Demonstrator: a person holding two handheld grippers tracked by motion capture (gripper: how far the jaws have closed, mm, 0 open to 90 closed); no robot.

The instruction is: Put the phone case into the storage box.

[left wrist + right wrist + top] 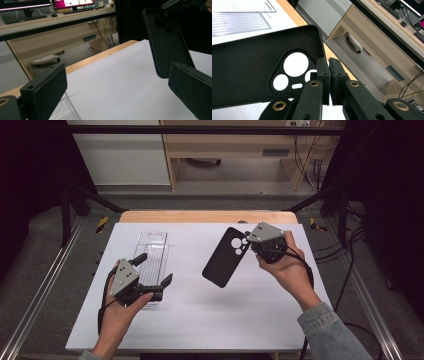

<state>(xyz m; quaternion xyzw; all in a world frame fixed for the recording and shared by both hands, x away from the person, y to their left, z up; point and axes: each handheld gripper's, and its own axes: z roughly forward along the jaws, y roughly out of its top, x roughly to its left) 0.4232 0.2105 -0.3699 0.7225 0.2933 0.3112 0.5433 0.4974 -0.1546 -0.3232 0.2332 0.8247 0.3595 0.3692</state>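
Observation:
A black phone case (225, 257) with round camera cut-outs hangs tilted above the white table top (200, 315). My right gripper (248, 245) is shut on its rim beside the cut-outs. In the right gripper view the jaws (329, 62) pinch together at the edge of the phone case (244, 75). My left gripper (154, 269) stands open at the left, over the near end of a clear plastic case (150, 247), with nothing between its pads. In the left gripper view, the left gripper (118, 75) faces the black phone case (167, 47) at the right.
The white top sits on a wooden table whose far edge (205, 216) shows. Black frame bars (200, 129) run around the table. Beyond stand a wooden desk (62, 32) with monitors and loose cables (350, 250) at the right.

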